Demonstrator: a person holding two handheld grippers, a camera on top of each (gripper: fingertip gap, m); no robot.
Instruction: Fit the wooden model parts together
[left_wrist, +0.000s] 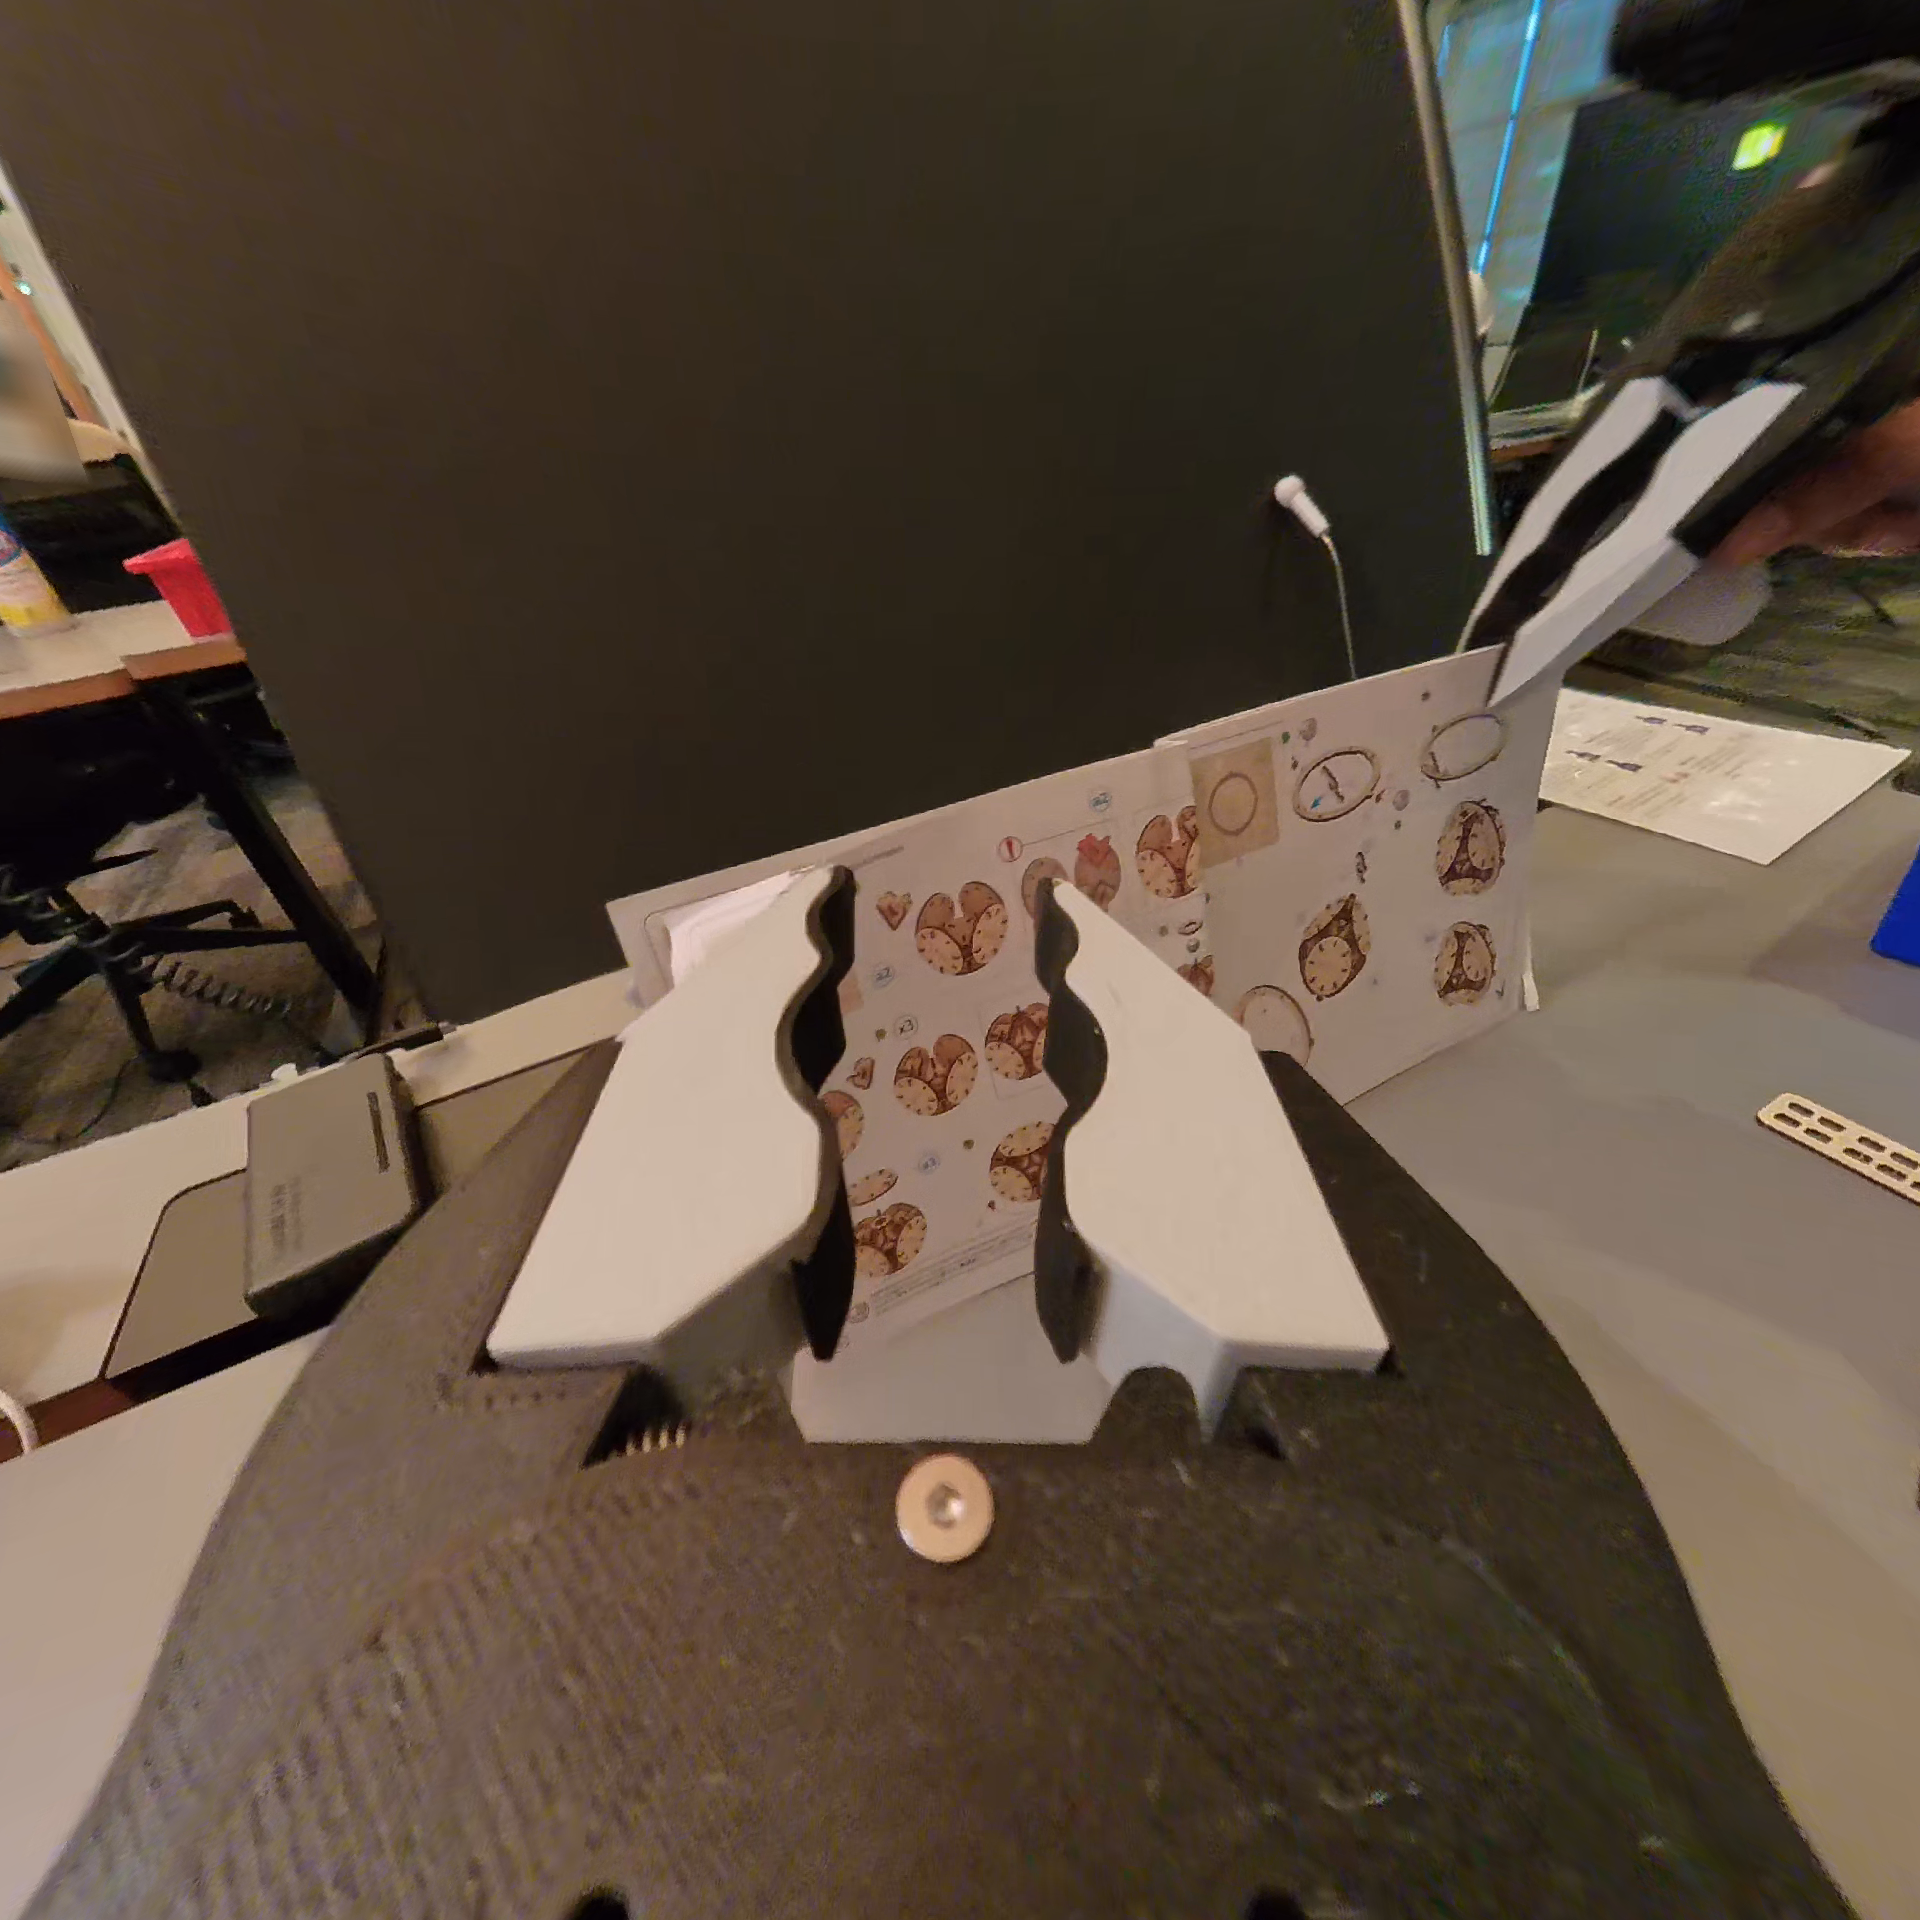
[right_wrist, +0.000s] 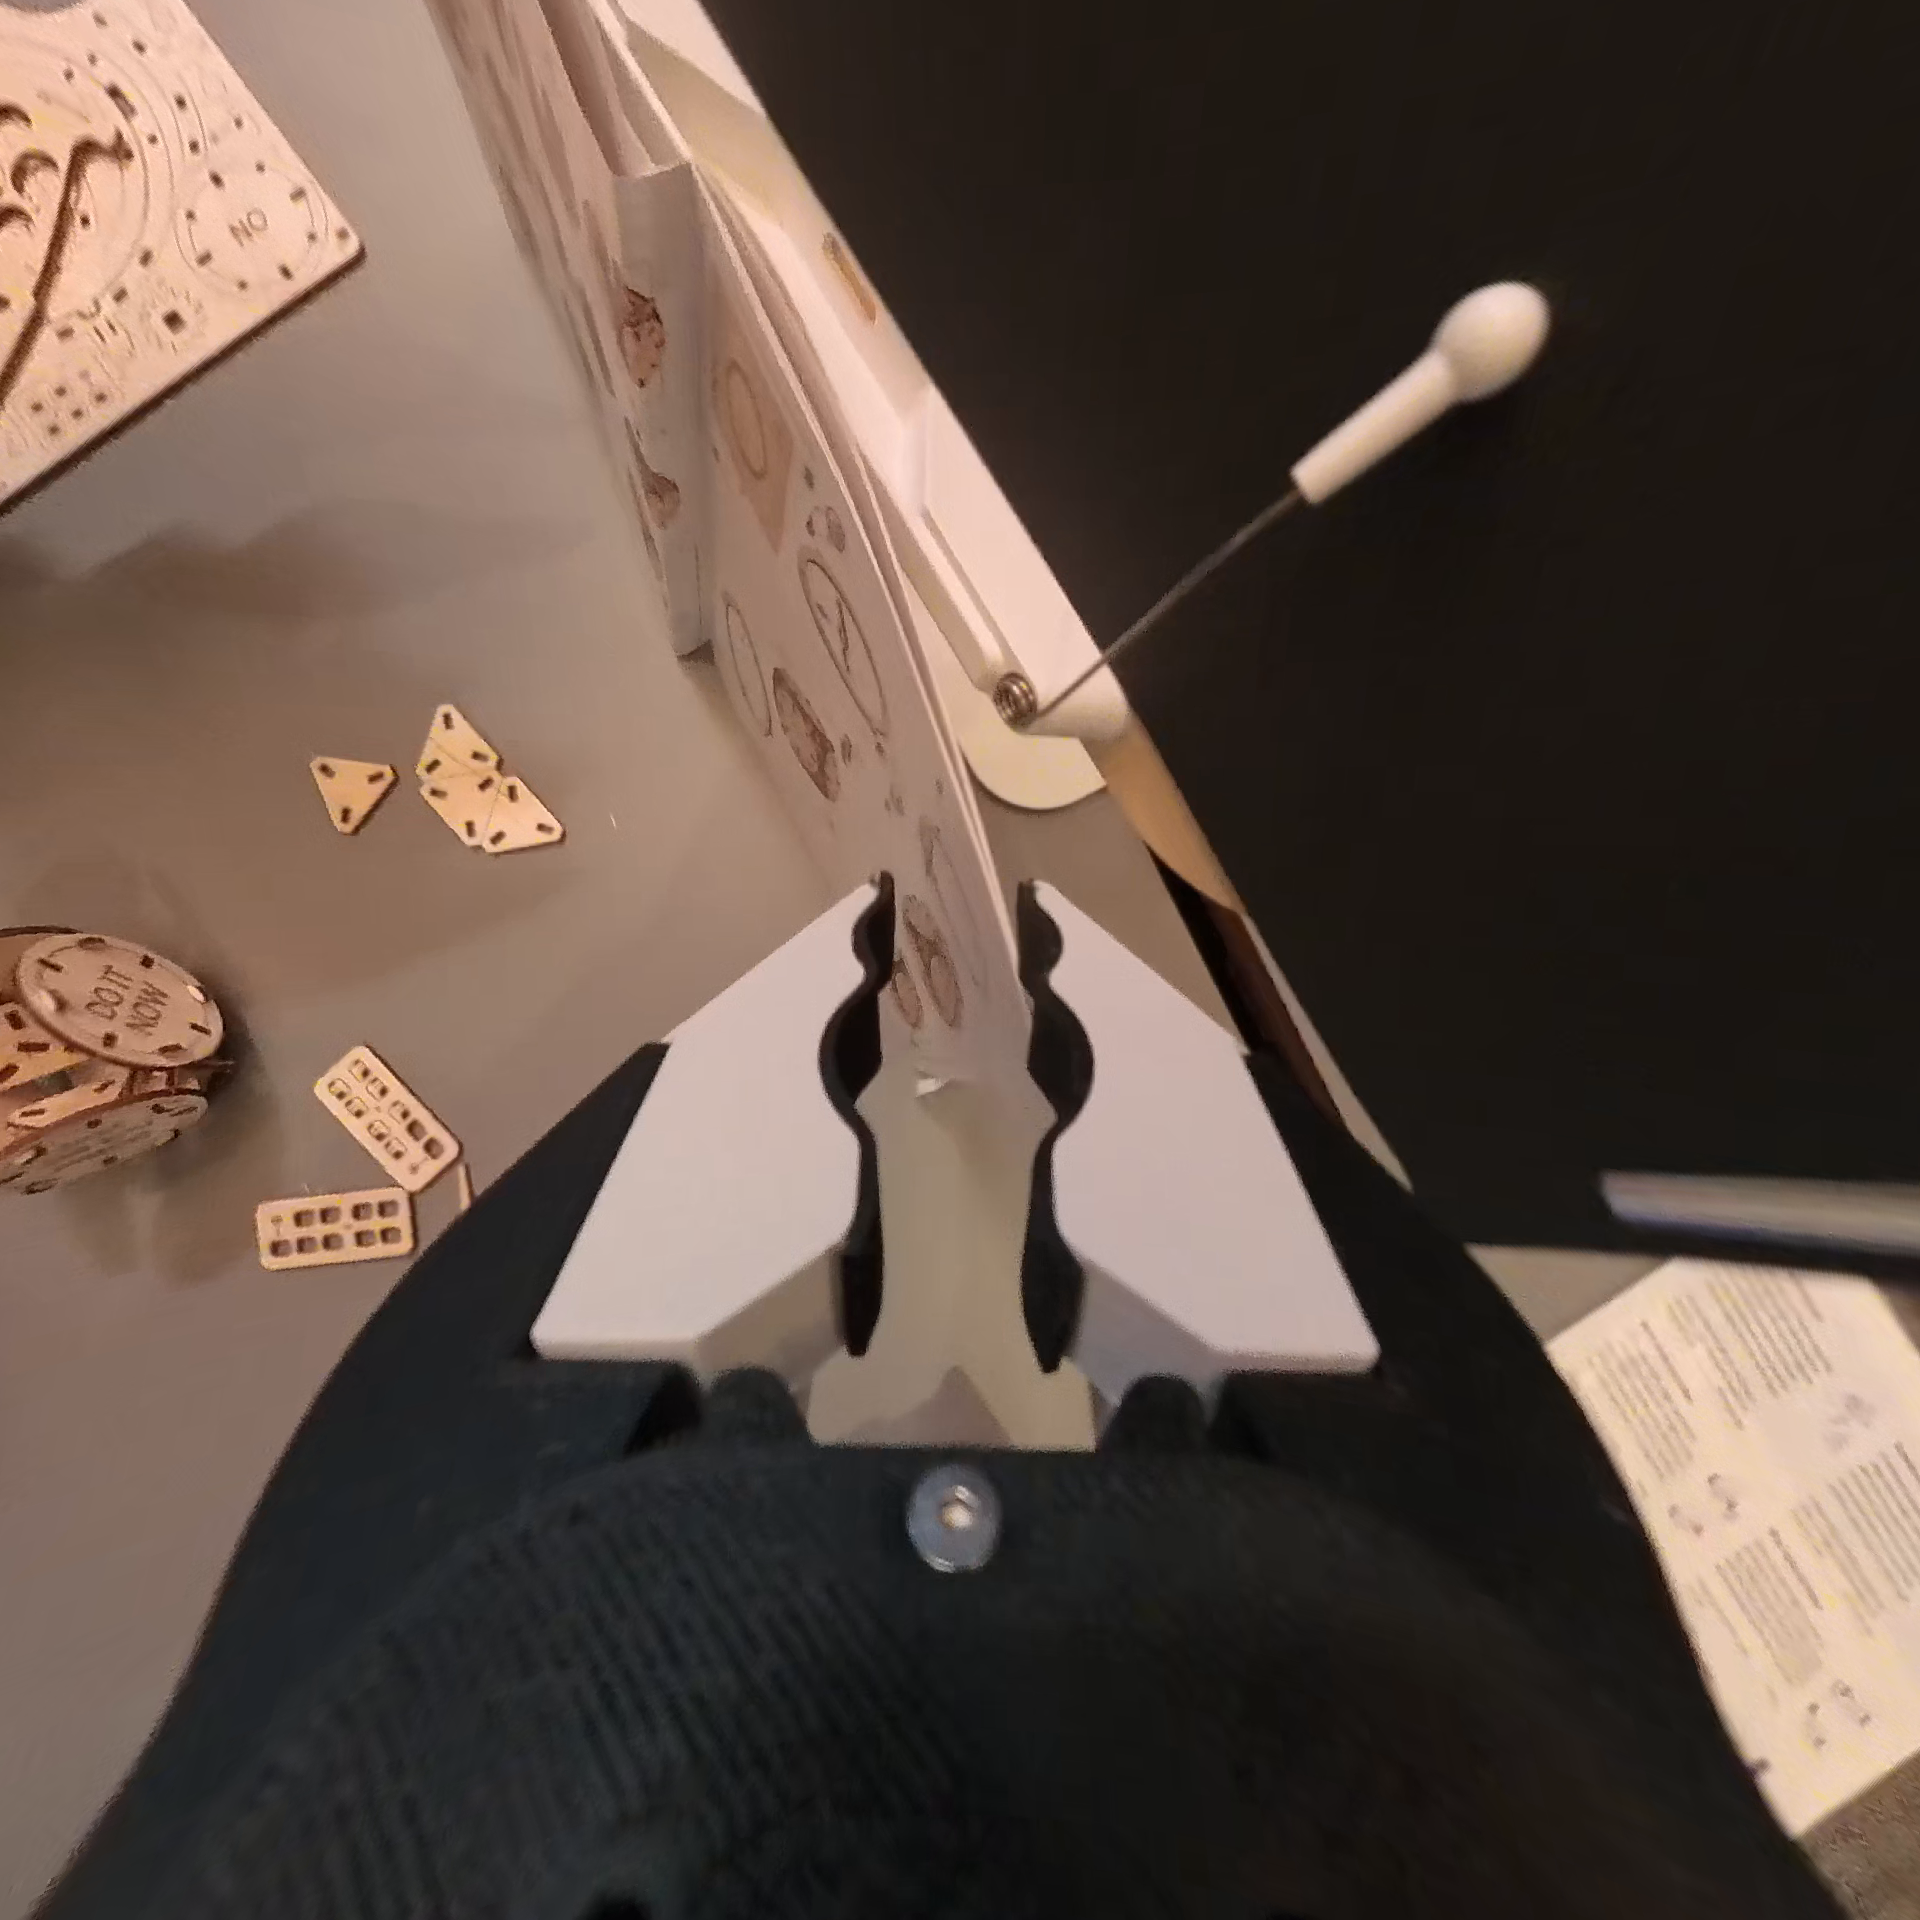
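Note:
An open instruction booklet with pictures of wooden clock parts stands upright on a white stand at the back of the grey table. My left gripper is open and empty, a little in front of the booklet's left page. My right gripper is open around the top right corner of the booklet. The page edges lie between its pads, with a gap at the left pad. It also shows in the left wrist view, at that corner. The stand's wire page holder with a white knob sticks out behind.
Loose wooden puzzle pieces, slotted strips, a part-built wooden model and a laser-cut sheet lie on the table. A printed sheet lies to the right. A grey box sits left. A black partition stands behind. Tip to tip, the grippers are about 25 cm apart. Both grippers' tips are roughly 25 cm from the part-built wooden model.

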